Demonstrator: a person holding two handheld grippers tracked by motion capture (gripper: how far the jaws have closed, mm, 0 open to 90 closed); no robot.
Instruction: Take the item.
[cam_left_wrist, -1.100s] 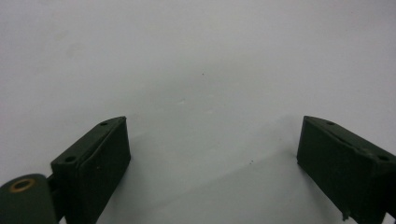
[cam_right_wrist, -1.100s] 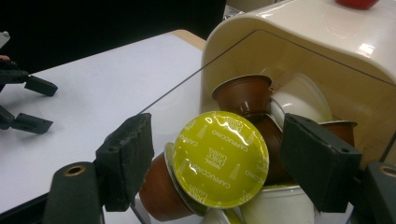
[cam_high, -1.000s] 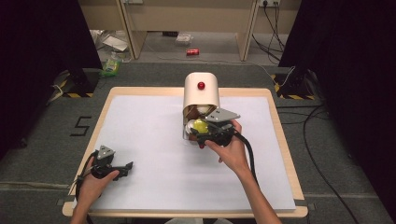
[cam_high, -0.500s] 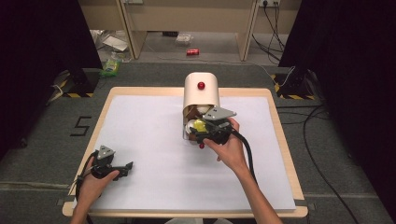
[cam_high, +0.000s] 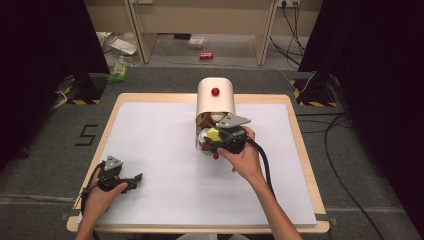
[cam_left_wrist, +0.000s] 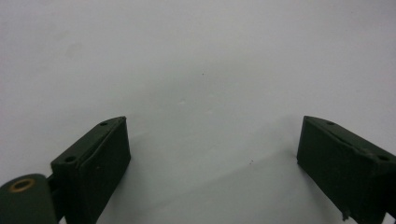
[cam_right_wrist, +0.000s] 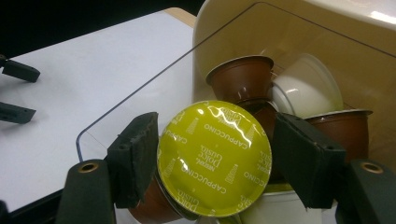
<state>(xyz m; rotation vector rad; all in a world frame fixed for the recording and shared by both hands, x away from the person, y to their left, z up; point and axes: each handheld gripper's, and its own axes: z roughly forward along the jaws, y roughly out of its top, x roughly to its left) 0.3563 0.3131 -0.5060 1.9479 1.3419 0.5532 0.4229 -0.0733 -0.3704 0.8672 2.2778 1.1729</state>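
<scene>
A big white sheet is spread over the wooden table, pretty much edge to edge. At the far middle of it, a cream-coloured capsule dispenser with a red knob is stood, and a clear flap is seen hanging open at its mouth in the right gripper view.

Inside that mouth a little heap of coffee capsules is piled: brown ones and a white one, all tipped at odd angles and touching each other.

The right gripper is held right at the dispenser's opening by the right hand. Its jaws have just been closing, and the capsule with the yellow-green foil lid is sat between them. Both pads are pressed against its rim, one on each side, so it's gripped. "Cappuccino" can be read on the lid. The capsule is at the front of the heap, foil facing the camera, just at the dispenser mouth.

The left gripper is parked well apart, near the sheet's front left corner, in the left hand. Its jaws are spread wide over bare white sheet, nothing between them.

A small red bit is spotted on the sheet just beside the right hand; what it is can't be told.
</scene>
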